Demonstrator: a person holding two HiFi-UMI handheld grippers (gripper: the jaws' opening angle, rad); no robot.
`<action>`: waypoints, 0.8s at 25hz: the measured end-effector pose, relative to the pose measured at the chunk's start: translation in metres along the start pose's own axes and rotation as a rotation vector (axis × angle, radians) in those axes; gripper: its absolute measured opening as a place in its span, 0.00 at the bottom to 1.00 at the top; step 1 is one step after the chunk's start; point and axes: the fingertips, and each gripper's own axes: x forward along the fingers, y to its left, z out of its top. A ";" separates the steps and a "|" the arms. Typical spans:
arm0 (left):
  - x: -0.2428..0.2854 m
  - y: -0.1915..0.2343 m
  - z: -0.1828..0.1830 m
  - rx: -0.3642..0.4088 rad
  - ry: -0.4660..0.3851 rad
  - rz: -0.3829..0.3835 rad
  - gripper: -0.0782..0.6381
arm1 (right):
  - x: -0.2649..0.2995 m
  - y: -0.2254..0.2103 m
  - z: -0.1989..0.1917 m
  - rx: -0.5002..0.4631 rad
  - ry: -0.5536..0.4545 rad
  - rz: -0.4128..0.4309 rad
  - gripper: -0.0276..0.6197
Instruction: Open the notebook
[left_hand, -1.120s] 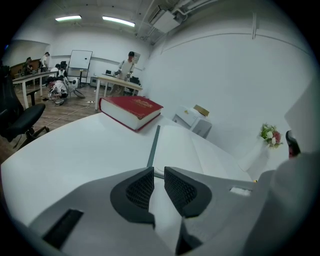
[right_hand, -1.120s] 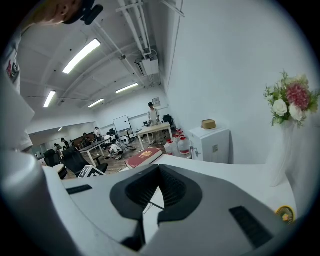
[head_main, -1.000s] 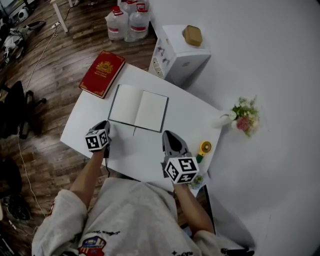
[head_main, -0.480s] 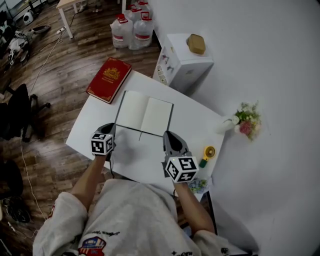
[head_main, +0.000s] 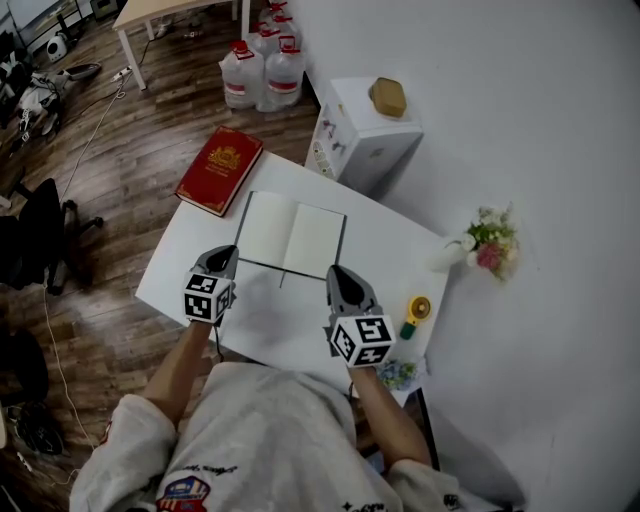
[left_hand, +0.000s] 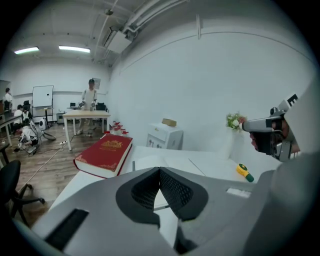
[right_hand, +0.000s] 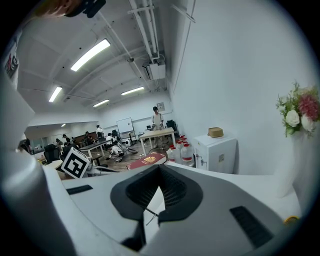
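The notebook (head_main: 293, 235) lies open on the white table (head_main: 270, 325), blank pages up, with a thin ribbon marker hanging over its near edge. My left gripper (head_main: 228, 253) hovers above the table by the notebook's near left corner, shut and holding nothing; the left gripper view shows its tips (left_hand: 160, 169) meeting over the notebook (left_hand: 176, 161). My right gripper (head_main: 338, 272) sits just short of the notebook's near right corner, also shut and empty (right_hand: 160, 166). Through the space below its tips shows a white page (right_hand: 153, 202).
A thick red book (head_main: 220, 170) lies at the table's far left corner. A flower vase (head_main: 487, 240) and a yellow tape measure (head_main: 413, 310) stand at the right edge. Beyond the table are a white cabinet (head_main: 365, 125) and water bottles (head_main: 262, 65). A black chair (head_main: 40, 230) is at left.
My left gripper has lifted away from the table by the notebook's near left corner and rolled a little. The right gripper has hardly moved. The notebook stays open.
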 end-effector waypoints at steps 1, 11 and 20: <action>-0.003 -0.004 0.009 0.006 -0.021 -0.006 0.12 | -0.001 0.000 0.002 -0.005 -0.009 0.000 0.03; -0.035 -0.034 0.095 0.080 -0.215 -0.062 0.12 | -0.015 -0.009 0.031 -0.048 -0.119 -0.043 0.03; -0.056 -0.064 0.149 0.147 -0.335 -0.120 0.12 | -0.031 -0.034 0.059 -0.057 -0.194 -0.110 0.03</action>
